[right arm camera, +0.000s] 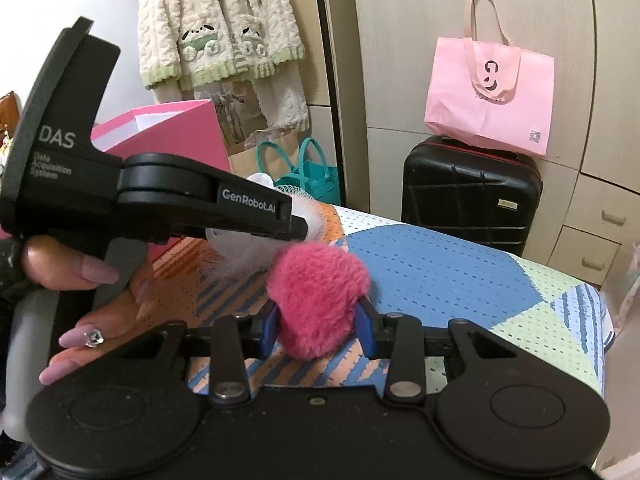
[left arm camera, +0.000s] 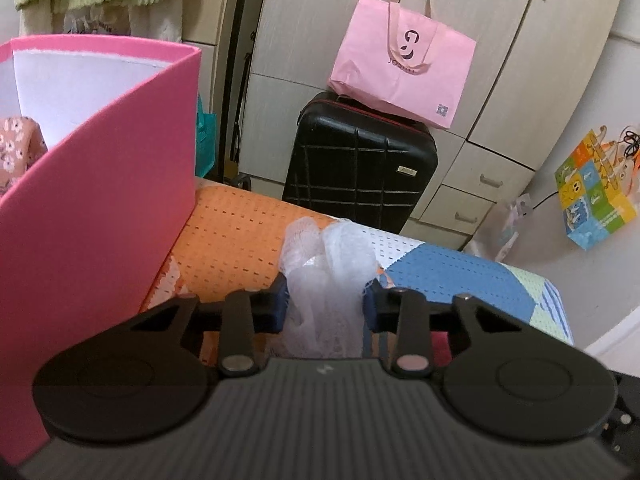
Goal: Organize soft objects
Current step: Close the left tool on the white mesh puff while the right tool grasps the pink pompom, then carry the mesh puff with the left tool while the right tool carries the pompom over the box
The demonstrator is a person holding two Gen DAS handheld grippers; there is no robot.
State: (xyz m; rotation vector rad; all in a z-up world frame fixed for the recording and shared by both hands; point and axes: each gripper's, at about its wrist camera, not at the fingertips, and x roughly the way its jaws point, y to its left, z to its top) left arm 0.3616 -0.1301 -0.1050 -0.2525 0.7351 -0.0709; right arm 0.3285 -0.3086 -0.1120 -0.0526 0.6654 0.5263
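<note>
My left gripper [left arm camera: 325, 300] is shut on a white mesh bath puff [left arm camera: 326, 268], held above the patterned mat [left arm camera: 232, 240] just right of the pink box [left arm camera: 96, 200]. A floral cloth [left arm camera: 18, 148] lies inside the box. My right gripper [right arm camera: 319, 322] is shut on a pink fluffy pom-pom [right arm camera: 318, 300], held over the mat [right arm camera: 440, 272]. In the right wrist view the left gripper [right arm camera: 298, 226] crosses from the left with the white puff [right arm camera: 244, 248] at its tip, and the pink box [right arm camera: 168, 136] stands behind it.
A black suitcase [left arm camera: 360, 160] with a pink tote bag [left arm camera: 404, 64] on it stands against beige cabinets. A teal bag [right arm camera: 308, 176] sits by the box. A cream knit sweater [right arm camera: 216, 28] hangs on the wall. A colourful bag [left arm camera: 596, 192] hangs at the right.
</note>
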